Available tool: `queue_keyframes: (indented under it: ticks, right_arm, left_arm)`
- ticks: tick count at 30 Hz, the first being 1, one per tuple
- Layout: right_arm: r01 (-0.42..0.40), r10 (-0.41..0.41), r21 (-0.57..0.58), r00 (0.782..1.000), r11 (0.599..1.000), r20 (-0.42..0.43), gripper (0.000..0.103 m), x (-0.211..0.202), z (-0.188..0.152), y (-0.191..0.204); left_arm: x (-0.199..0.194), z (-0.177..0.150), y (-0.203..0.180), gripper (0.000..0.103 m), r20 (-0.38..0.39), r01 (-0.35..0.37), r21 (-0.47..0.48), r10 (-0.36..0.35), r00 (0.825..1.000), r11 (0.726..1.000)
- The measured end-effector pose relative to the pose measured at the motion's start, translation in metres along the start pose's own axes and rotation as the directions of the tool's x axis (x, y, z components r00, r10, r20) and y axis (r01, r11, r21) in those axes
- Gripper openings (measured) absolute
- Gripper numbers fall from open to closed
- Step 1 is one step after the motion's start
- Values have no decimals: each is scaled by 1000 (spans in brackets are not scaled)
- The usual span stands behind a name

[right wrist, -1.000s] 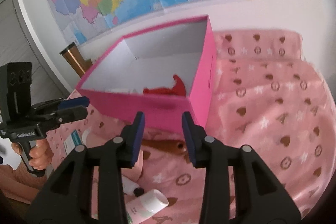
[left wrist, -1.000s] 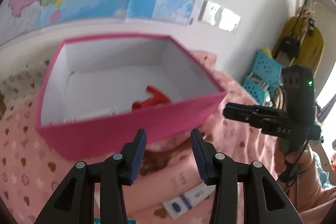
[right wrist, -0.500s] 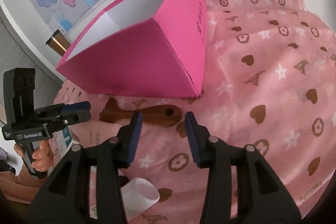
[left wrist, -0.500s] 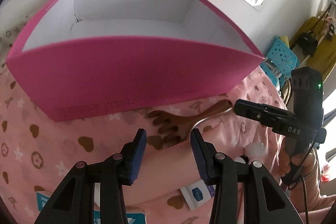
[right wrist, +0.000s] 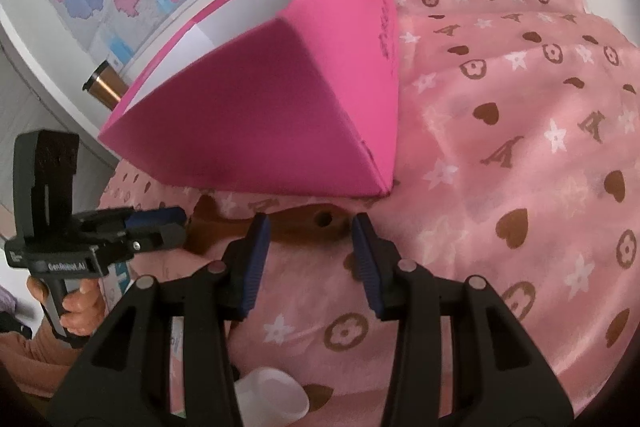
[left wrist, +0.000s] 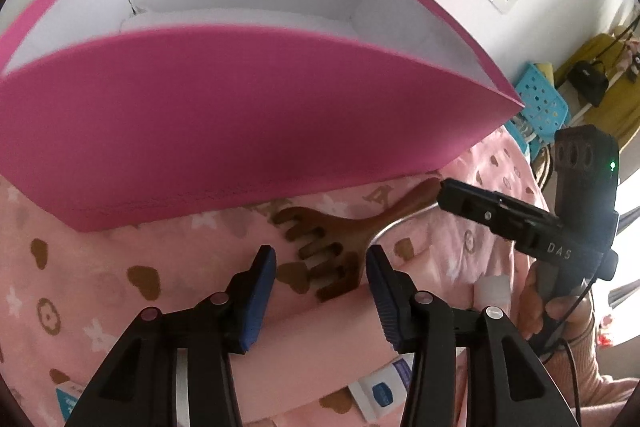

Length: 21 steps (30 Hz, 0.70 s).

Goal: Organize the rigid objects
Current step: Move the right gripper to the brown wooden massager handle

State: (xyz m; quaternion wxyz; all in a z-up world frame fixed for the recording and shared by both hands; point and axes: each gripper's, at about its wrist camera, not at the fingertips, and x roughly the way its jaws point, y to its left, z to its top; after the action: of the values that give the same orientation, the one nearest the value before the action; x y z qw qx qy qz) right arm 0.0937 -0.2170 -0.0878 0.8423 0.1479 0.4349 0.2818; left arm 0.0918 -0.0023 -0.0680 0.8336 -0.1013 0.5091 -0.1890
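Note:
A brown wooden comb (left wrist: 320, 259) lies on the pink patterned cloth just in front of the pink box (left wrist: 240, 131). My left gripper (left wrist: 320, 287) hangs low over the comb's teeth, which lie between its blue fingers; its jaws are opening and the pads do not press on the comb. In the right wrist view the comb's handle end with a hole (right wrist: 320, 221) sits between the tips of my right gripper (right wrist: 310, 247), which is open and not touching it. The pink box (right wrist: 260, 115) stands right behind. The box's contents are hidden.
A white cap or bottle (right wrist: 272, 399) lies near the right gripper's base. A small white-and-blue carton (left wrist: 384, 387) and a teal carton (left wrist: 68, 403) lie on the near cloth. A copper flask (right wrist: 106, 83) stands behind the box, by the wall.
Both grippers have sunk toward the cloth and tipped down. The box's inside and the red item have dropped out of sight. The comb now lies between both pairs of fingers.

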Motion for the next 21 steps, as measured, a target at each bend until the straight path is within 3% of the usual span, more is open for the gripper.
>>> queue_keyframes:
  ticks: [15, 19, 21]
  right_arm:
    - [-59, 59, 17, 998, 998, 30, 54, -4, -1, 4]
    - [-136, 133, 27, 987, 990, 94, 54, -15, 0, 3]
    - [-219, 215, 29, 971, 975, 104, 52, -15, 0, 3]
  left_arm:
    - [4, 0, -4, 49, -5, 21, 25, -20, 1000, 999]
    - [4, 0, -4, 49, -3, 20, 24, -20, 1000, 1000]
    - [4, 0, -3, 49, -3, 22, 26, -22, 1000, 999]
